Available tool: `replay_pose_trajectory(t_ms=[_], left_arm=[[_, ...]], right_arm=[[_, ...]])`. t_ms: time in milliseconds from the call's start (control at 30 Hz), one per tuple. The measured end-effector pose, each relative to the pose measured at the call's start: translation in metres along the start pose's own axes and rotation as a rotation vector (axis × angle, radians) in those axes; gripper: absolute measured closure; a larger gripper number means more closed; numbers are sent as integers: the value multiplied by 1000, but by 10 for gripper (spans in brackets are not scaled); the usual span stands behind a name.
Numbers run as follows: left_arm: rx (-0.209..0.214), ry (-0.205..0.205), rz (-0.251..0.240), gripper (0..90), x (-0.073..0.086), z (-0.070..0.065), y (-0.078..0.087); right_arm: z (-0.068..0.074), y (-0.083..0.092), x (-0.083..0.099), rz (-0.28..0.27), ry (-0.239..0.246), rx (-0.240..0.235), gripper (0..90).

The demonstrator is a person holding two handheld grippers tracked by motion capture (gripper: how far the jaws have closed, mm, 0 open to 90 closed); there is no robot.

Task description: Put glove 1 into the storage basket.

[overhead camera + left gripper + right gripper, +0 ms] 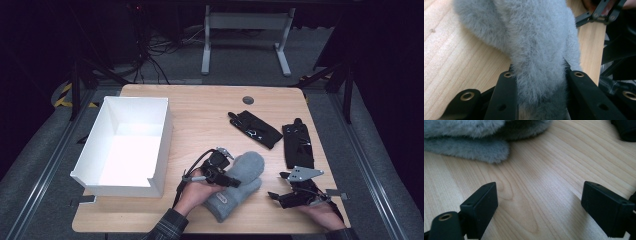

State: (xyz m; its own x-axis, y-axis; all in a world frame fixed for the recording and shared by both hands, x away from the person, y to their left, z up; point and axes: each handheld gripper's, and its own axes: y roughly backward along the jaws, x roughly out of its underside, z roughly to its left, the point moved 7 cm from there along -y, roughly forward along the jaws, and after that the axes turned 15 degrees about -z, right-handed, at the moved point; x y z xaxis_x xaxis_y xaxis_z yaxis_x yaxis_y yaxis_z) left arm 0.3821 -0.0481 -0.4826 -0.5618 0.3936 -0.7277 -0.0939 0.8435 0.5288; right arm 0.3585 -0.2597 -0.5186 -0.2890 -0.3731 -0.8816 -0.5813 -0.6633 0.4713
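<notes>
A grey fluffy mitten [250, 165] lies near the front edge of the wooden table [200, 115], with a small label at its cuff end. My left gripper [234, 180] reaches over it from the left. In the left gripper view both black jaws press into the mitten's [534, 37] pile, so the left gripper [539, 73] is shut on it. My right gripper [277, 187] rests low at the front right, pointing left toward the mitten. In the right gripper view it [540, 195] stands open over bare wood, and the mitten's edge [474, 147] lies beyond its jaws.
A white open box [160, 135] stands at the table's left. Two black gloves [255, 129] [297, 145] lie at the back right. A round grommet [248, 100] sits near the far edge. Beyond the table are a desk frame and cables on the floor.
</notes>
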Motion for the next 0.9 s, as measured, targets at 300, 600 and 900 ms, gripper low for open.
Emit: replay_pose_trajectory(t_ms=[300, 600, 900], left_arm=[[-30, -16, -53, 723, -15, -2, 18], [-70, -31, -106, 722, -33, -3, 40], [-111, -41, -136, 725, -49, -4, 63]], right_arm=[[0, 0, 0, 0, 0, 0, 142], [0, 0, 0, 0, 0, 0, 142], [0, 0, 0, 0, 0, 1, 142]])
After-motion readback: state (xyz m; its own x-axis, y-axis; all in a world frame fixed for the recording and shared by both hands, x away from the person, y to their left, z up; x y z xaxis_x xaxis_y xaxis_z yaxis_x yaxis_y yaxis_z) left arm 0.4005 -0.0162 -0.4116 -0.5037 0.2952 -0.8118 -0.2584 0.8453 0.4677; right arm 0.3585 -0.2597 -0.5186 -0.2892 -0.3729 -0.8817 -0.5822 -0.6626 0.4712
